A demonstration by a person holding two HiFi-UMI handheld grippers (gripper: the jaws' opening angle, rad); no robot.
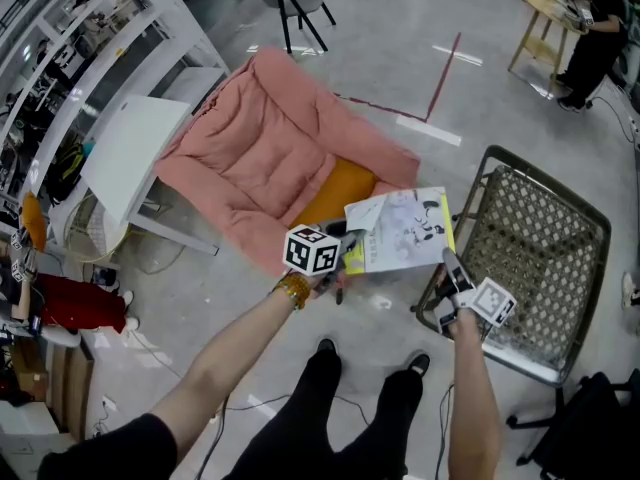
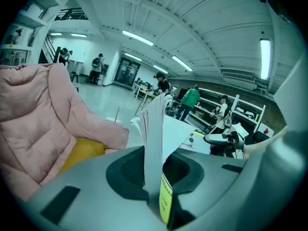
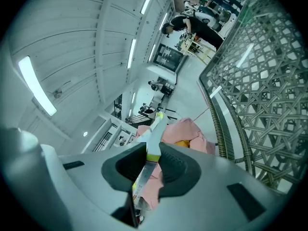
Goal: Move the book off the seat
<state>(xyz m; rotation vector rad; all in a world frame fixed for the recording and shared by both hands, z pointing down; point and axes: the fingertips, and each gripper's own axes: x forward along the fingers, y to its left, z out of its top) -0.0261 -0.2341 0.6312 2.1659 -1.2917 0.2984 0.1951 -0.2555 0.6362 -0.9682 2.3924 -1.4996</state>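
Note:
A thin white book [image 1: 402,230] with a yellow-green spine hangs in the air between the pink cushioned seat [image 1: 260,158] and the wicker chair [image 1: 535,238]. My left gripper [image 1: 340,253] is shut on its left edge; in the left gripper view the pages [image 2: 155,138] stand upright between the jaws. My right gripper [image 1: 450,268] is shut on the book's right lower corner; in the right gripper view the book's edge [image 3: 151,148] is pinched between the pads. A yellow cushion [image 1: 335,196] lies on the pink seat below the book.
A white table [image 1: 125,153] stands left of the pink seat. The wicker chair's metal rim [image 3: 219,124] is close on the right. A dark chair [image 1: 300,8] stands at the back, and a person works at a wooden table [image 1: 545,13] at the far right.

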